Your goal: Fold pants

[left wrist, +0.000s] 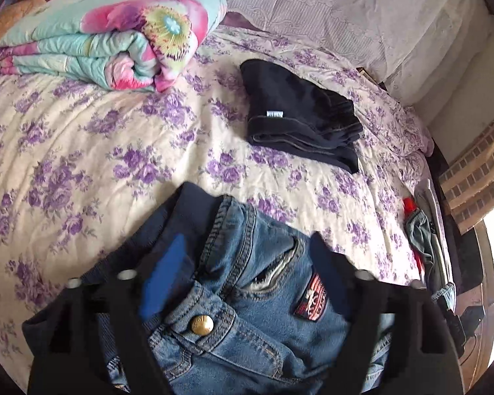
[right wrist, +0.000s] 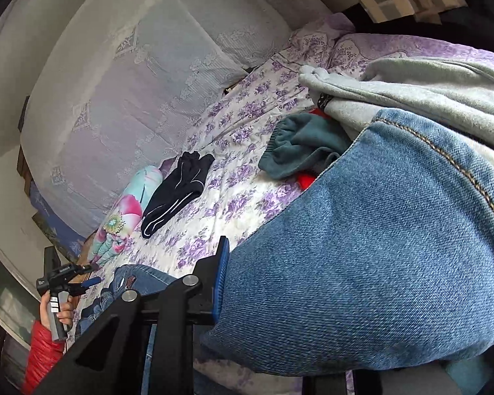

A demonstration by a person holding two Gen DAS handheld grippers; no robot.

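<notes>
Blue jeans (left wrist: 247, 312) with a brass button and a red patch lie on the floral bed sheet (left wrist: 82, 164). My left gripper (left wrist: 243, 256) is spread wide over the waistband, which bunches between its fingers (left wrist: 168, 276); a grip cannot be judged. In the right wrist view a jeans leg (right wrist: 378, 247) drapes over my right gripper and hides the right finger; only the left blue-padded finger (right wrist: 222, 273) shows. The left gripper (right wrist: 92, 281) appears far left by the waistband (right wrist: 125, 283).
A folded dark garment (left wrist: 299, 121) lies mid-bed, also seen in the right wrist view (right wrist: 174, 191). A folded floral quilt (left wrist: 108, 39) sits at back left. A pile of grey (right wrist: 411, 89), teal (right wrist: 299, 144) and red clothes lies at the bed's right edge.
</notes>
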